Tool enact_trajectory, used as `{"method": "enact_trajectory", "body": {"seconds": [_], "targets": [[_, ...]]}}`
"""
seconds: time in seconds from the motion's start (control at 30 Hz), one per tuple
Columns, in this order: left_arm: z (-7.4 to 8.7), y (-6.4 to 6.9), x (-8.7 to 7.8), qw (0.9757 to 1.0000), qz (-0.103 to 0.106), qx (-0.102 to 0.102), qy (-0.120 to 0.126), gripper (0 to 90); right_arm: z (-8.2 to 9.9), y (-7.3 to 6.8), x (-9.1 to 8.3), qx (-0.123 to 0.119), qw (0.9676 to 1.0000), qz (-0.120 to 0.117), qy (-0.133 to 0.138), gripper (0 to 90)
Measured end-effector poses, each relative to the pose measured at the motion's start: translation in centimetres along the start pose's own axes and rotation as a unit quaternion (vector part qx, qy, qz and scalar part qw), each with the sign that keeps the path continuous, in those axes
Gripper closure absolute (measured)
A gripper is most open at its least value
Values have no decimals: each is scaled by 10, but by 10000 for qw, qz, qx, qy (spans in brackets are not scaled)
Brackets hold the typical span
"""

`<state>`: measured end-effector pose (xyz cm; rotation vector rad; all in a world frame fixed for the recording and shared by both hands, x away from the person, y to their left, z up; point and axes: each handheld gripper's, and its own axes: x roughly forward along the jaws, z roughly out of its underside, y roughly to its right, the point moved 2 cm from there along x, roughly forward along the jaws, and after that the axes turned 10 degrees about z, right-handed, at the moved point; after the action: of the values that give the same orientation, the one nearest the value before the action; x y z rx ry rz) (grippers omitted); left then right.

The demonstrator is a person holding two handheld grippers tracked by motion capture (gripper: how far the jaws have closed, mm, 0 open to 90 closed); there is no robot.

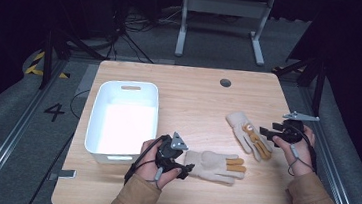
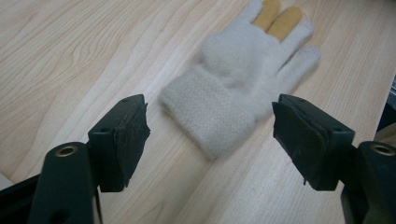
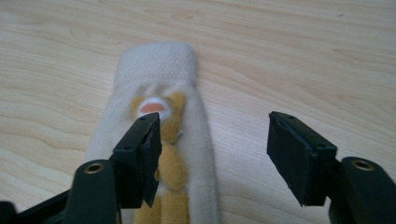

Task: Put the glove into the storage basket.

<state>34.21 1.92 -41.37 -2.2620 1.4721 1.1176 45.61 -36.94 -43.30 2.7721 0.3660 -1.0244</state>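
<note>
Gloves, two, cream with tan fingers, flat on table. Near glove by the front edge, cuff just ahead of left gripper, jaws spread, nothing held. Far glove toward the right edge, right gripper over its fingers, jaws apart. White bin at the left edge.

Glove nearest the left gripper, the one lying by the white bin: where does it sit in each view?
High view: the near glove lies low centre, cuff toward the left gripper.
Left gripper view: centre and upper right, cuff between the open fingers.
Right gripper view: a different glove, the far glove, lies there.
Shared landmark: its two yellow glove fingers.
</note>
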Motion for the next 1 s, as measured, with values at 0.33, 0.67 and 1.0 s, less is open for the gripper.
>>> {"method": "enact_trajectory", "body": {"seconds": [0.33,0.67,1.0], "targets": [[5,0,-1,10000,-36,-68,-51,268,2,-16,15,-280,9990,-250,-242,400],[10,-2,-3,9999,-91,-117,-89,267,2,-32,31,-573,9969,-348,-417,420],[10,-2,-2,9998,-86,-118,-94,265,6,-38,37,-915,9943,-284,-472,611]]}}
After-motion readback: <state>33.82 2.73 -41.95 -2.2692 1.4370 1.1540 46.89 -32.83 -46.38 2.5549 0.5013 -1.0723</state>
